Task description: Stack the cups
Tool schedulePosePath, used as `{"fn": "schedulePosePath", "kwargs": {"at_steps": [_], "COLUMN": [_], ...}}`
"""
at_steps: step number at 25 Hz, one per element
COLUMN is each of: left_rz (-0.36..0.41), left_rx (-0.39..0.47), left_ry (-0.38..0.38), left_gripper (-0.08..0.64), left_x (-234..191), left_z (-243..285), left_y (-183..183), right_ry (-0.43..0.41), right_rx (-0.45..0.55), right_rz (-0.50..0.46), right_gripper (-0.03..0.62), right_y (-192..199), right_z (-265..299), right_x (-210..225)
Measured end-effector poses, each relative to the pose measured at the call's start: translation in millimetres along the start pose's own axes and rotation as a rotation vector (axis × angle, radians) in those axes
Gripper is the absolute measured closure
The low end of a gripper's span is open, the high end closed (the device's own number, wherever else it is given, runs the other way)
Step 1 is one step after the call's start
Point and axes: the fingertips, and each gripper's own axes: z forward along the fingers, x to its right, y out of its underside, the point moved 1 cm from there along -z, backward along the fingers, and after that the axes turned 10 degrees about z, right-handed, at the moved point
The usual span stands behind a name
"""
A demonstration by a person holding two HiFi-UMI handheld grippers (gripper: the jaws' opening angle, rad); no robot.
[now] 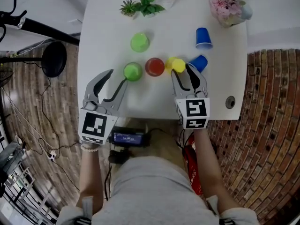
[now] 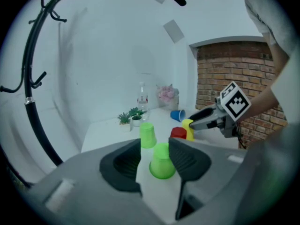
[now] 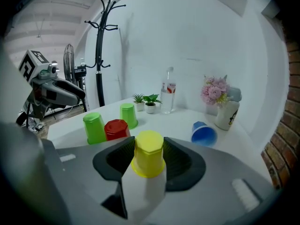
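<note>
On the white table point(image 1: 103, 46), six cups.

Far left: left gripper point(image 1: 118, 77), low over the front edge, jaws wide apart and gripping nothing. Just past its tips, nearer the right-hand jaw, a lime green cup point(image 1: 133, 71). Upside down, smooth-walled, widening toward the rim on the tabletop, pinched by neither pad. Farther back, toward the potted plants point(image 1: 143, 6), a second green cup point(image 1: 139, 42). Same colour, likewise inverted, standing alone.

Next along the front row, a red cup point(image 1: 154, 66), inverted, eight-sided bottom facing up, just beside the first green one. Right beside the red, close enough to look touching from above, a yellow cup point(image 3: 149, 156). Inverted too, bright, faceted bottom on top, flared rim below.

Around it, right gripper point(image 3: 149, 143), jaws partly closed, ribbed pads lying against its two sides. Resting on the table or raised off it: cannot tell.

Just right of that gripper's tips, a blue cup point(image 1: 199, 62) tipped on its side, open mouth showing in the right gripper view. Farther back, a second blue cup point(image 1: 203, 37), standing inverted, near the pink flowers point(image 1: 227, 3) at the far right corner.
</note>
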Motion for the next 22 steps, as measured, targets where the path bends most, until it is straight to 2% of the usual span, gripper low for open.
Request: {"fn": "schedulePosePath", "kwargs": {"at_steps": [5, 8, 12, 15, 18, 22], "left_rz": [-0.022, -0.007, -0.003, -0.003, -0.024, 0.002], "left_rx": [-0.007, 0.004, 0.009, 0.013, 0.013, 0.035], "left_ry": [0.005, 0.010, 0.016, 0.013, 0.007, 0.011], "left_gripper": [0.382, 0.382, 0.382, 0.382, 0.384, 0.387], "left_x": [2.0, 0.6, -1.3, -4.3, -7.8, -12.0], "left_z": [-0.4, 0.5, 0.9, 1.2, 1.3, 3.2], "left_y": [1.8, 0.9, -1.9, -5.3, -7.9, -11.1], "right_ry": [-0.024, -0.038, -0.071, -0.085, -0.058, 0.013], "right_rx": [0.002, 0.000, 0.038, 0.069, 0.069, -0.015], "right_rz": [0.012, 0.039, 0.065, 0.122, 0.179, 0.329], "right_gripper": [0.408, 0.407, 0.405, 0.409, 0.411, 0.411], "right_y": [-1.8, -3.6, -21.3, -39.9, -51.7, -40.6], "right_z": [3.4, 2.9, -11.2, -27.9, -36.7, -34.1], "right_x": [-7.1, -10.2, -13.6, -2.6, 20.6, 62.4]}}
